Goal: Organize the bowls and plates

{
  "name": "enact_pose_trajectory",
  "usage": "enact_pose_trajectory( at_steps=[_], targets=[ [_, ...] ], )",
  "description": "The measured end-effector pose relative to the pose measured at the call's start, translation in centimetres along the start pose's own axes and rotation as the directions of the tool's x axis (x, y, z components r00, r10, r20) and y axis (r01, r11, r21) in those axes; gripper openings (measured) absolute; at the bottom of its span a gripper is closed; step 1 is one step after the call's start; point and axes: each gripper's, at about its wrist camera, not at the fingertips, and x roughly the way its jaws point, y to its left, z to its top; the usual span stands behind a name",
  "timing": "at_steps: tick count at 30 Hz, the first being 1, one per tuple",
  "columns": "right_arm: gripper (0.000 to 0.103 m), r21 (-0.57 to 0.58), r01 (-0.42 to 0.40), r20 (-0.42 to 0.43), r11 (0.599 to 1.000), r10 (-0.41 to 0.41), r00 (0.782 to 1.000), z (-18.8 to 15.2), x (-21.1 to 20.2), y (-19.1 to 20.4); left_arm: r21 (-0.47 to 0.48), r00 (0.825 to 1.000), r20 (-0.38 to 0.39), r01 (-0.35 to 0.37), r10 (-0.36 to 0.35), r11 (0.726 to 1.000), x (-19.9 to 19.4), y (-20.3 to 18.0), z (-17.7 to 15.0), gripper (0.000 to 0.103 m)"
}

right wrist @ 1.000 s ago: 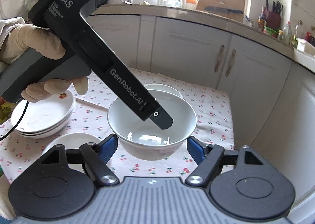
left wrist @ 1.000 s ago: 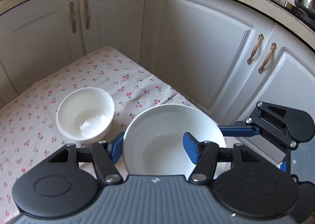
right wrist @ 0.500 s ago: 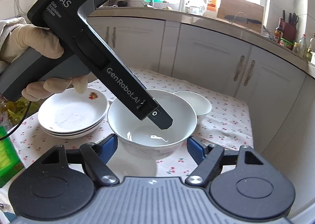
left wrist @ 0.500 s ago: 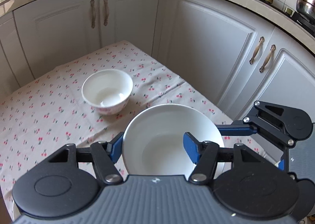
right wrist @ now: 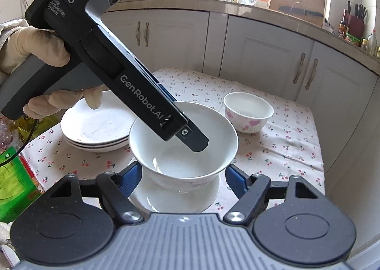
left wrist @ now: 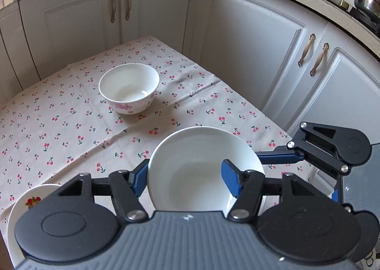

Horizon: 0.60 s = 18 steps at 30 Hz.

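My left gripper [left wrist: 184, 176] is shut on the rim of a large white bowl [left wrist: 204, 170] and holds it in the air; one finger is inside, one outside. In the right wrist view that bowl [right wrist: 184, 141] hangs just above another white bowl [right wrist: 175, 196] on the table. My right gripper [right wrist: 184, 178] is open and empty, its fingers either side of the two bowls. A small flowered bowl [left wrist: 129, 88] stands farther back on the cherry-print cloth [left wrist: 59, 127]; it also shows in the right wrist view [right wrist: 248, 112]. A stack of white plates [right wrist: 95, 127] sits at the left.
White cabinets [left wrist: 249, 39] stand close behind and to the right of the table. A green packet [right wrist: 11, 179] lies at the table's left edge. A plate rim with a fruit print [left wrist: 26, 201] shows at lower left in the left wrist view.
Both grippers and the held bowl have pulled back and risen. The small flowered bowl now lies farther away, and the bowl under the held one has come into view.
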Motion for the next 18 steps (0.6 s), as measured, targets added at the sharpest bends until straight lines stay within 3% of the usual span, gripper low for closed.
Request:
enact_pose_trajectory(
  at_steps=[18],
  targets=[
    [0.081,0.024,-0.028,-0.042,0.999,0.029,0.999,-1.7,0.6,0.5,0.026,0.999,-0.034,-0.014,0.015,1.000,1.5,-0.6,-1.6,0.063]
  ],
)
